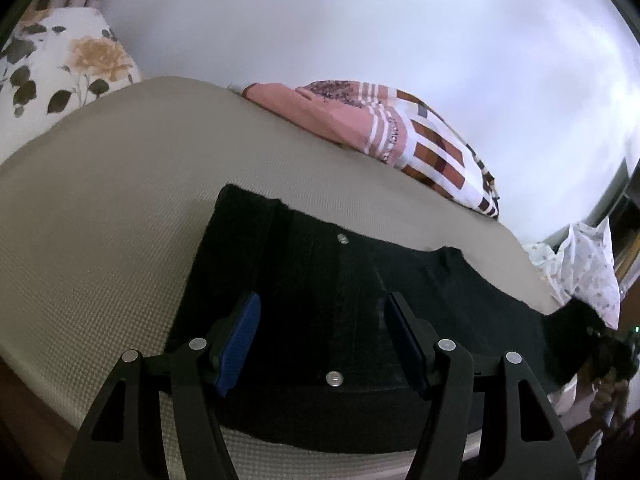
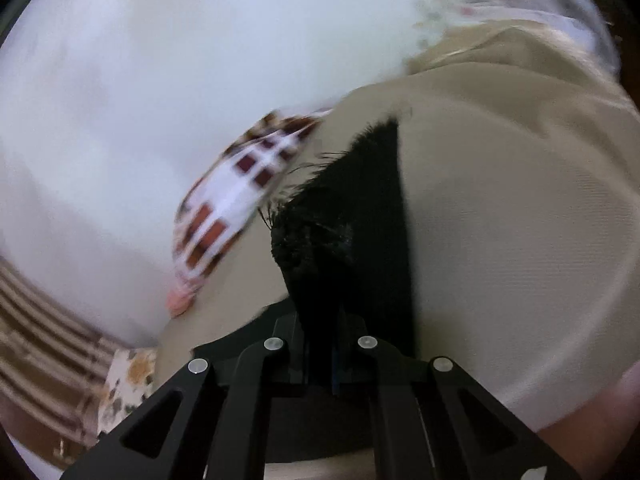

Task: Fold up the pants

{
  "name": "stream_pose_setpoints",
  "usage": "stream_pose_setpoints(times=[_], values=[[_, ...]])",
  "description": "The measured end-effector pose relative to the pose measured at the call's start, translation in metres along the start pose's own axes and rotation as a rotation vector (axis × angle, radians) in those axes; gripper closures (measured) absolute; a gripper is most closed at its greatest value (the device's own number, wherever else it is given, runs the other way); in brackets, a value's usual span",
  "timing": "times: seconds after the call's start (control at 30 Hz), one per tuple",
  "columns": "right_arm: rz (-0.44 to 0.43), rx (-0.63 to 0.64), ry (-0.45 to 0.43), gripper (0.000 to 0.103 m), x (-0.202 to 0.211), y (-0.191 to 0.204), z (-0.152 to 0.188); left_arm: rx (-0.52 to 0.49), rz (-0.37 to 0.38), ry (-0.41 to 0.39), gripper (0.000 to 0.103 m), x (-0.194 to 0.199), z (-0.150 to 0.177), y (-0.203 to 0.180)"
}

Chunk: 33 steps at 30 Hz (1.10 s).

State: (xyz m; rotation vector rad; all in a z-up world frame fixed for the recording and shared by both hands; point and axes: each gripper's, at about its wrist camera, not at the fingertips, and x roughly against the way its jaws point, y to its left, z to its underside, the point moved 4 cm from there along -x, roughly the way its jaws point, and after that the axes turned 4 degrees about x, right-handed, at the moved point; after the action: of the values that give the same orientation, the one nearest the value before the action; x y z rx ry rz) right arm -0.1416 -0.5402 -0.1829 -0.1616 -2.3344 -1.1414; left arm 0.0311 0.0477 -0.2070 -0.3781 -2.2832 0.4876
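- pants [image 1: 360,300], black, lie spread on a beige textured bed surface [image 1: 100,220], waistband end nearest the left camera; a metal button [image 1: 334,379] sits on the near edge and a second stud [image 1: 342,238] farther up.
- left gripper [image 1: 320,344] hangs over the waist area with its jaws wide apart, blue pads [image 1: 240,344] bare, holding nothing.
- right gripper [image 2: 320,364] has its jaws drawn close together, pinching a fold of the pants [image 2: 360,220]; the cloth rises from the fingers in a dark wedge with a frayed hem [image 2: 292,184] at its left edge.
- the left side edge of the pants runs straight; bare beige surface lies open to the left of it and beyond the far edge.
- farther back, a pink and checked folded cloth [image 1: 400,132] lies along the far edge of the bed, well apart from the pants.
- a floral pillow [image 1: 60,68] stands at the far left corner, a pale dotted cloth [image 1: 588,268] at the right end.
- a plain white wall [image 1: 360,20] lies behind.
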Motion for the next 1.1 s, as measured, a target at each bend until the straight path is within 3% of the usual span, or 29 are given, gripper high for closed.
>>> stream_pose_setpoints(times=[0.23,0.3,0.57,0.73,1.1], values=[[-0.118,0.139,0.159,0.096,-0.06,0.094,0.044,-0.036,-0.002,0.045,0.038,0.013,-0.002,-0.025],[-0.138,0.171,0.22,0.096,-0.081,0.114,0.064,-0.027,0.04,0.068,0.036,0.017,0.0,-0.033],[-0.154,0.33,0.405,0.095,-0.131,0.16,0.146,0.008,0.118,0.138,0.032,0.016,0.012,-0.047],[-0.129,0.424,0.45,0.095,-0.14,0.168,0.171,-0.012,0.126,0.177,0.032,0.01,0.02,-0.054],[-0.134,0.536,0.442,0.095,-0.135,0.177,0.181,-0.091,0.129,0.218,0.032,0.004,0.033,-0.072]])
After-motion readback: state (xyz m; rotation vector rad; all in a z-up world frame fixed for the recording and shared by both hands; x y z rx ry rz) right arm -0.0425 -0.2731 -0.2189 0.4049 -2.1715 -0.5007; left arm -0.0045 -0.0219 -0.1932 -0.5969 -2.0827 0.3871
